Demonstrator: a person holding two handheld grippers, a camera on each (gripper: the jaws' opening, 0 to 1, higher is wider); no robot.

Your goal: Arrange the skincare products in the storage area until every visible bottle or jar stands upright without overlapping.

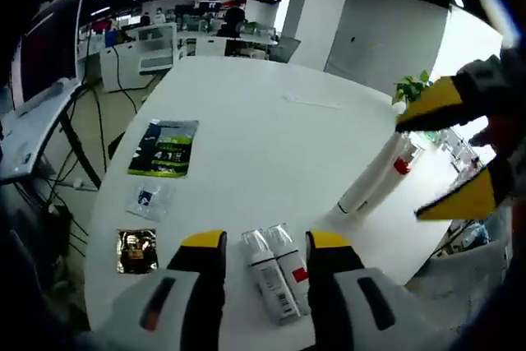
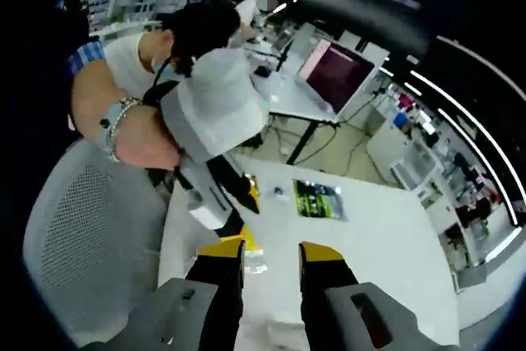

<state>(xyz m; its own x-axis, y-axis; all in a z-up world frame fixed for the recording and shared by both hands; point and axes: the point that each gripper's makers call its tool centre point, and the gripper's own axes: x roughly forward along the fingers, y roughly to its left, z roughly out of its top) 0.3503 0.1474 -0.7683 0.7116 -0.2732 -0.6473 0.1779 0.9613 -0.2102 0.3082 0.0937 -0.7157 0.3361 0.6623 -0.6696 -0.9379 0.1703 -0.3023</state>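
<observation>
Skincare products are the matter here, and in the left gripper view two white tubes (image 1: 277, 273) lie flat on the white worktop (image 1: 246, 137), side by side and touching along their length, just ahead of the left tongs (image 1: 265, 244) and in the gap between the two yellow-tipped jaws. Their long axis runs from about 11 o'clock to 5 o'clock, so nearly in line with the jaws. The left tongs are released, with nothing between them. At about 3 o'clock a taller white bottle with a red mark (image 1: 376, 177) leans strongly instead of standing; the right tongs (image 1: 448, 154) come in there from the right, spread wide, the upper jaw at the top end of the bottle, but I cannot tell if it touches. Three flat sachets, a green one (image 1: 165, 147), a clear one (image 1: 149, 199) and a dark one (image 1: 137, 251), lie at 9 o'clock, well apart from the tubes. In the right gripper view the right tongs (image 2: 269, 256) are parted and hold nothing; beyond them the left gripper body (image 2: 215, 133) is held by the person's hand (image 2: 148, 150), and the green sachet lies on the worktop at about 1 o'clock. I judge the left tongs are nearer to the lying tubes, and the grip must cross their long axis.
</observation>
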